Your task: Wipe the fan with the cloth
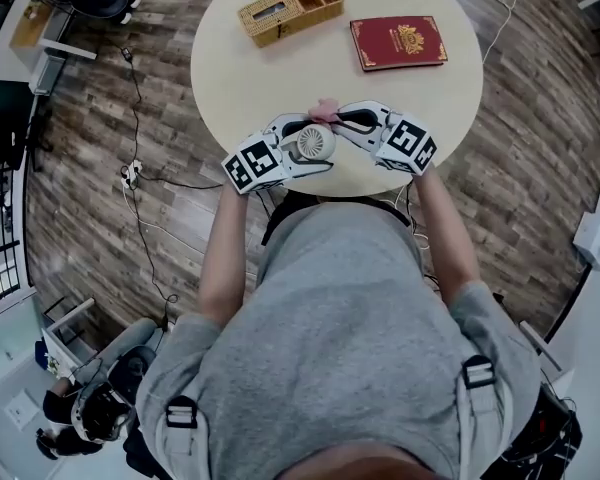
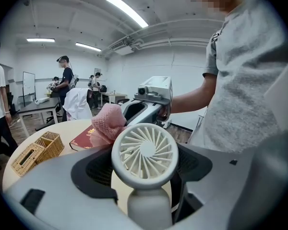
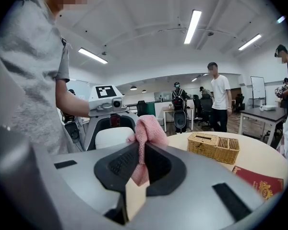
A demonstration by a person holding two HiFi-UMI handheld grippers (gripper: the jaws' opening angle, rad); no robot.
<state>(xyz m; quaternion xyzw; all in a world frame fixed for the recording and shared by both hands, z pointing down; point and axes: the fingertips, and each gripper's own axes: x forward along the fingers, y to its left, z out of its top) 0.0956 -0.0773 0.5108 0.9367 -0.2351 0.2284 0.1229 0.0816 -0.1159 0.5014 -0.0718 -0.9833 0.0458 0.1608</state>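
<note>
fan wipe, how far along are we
Done: both are gripped, the left gripper shut on the fan, the right gripper shut on the pink cloth. In hand: the cloth is at the fan's upper rim, seemingly touching. Left: wiping the fan's front, which has no cloth on it.

At the counter's (image 1: 230, 78) near edge, the left claw (image 1: 305, 153) holds the fan (image 1: 316, 141) between its jaws. The right claw (image 1: 338, 120), just to its right, grips the cloth (image 1: 325, 110) just behind the fan. Farther back, the basket (image 1: 290, 10) stands left of the book (image 1: 398, 42).
</note>
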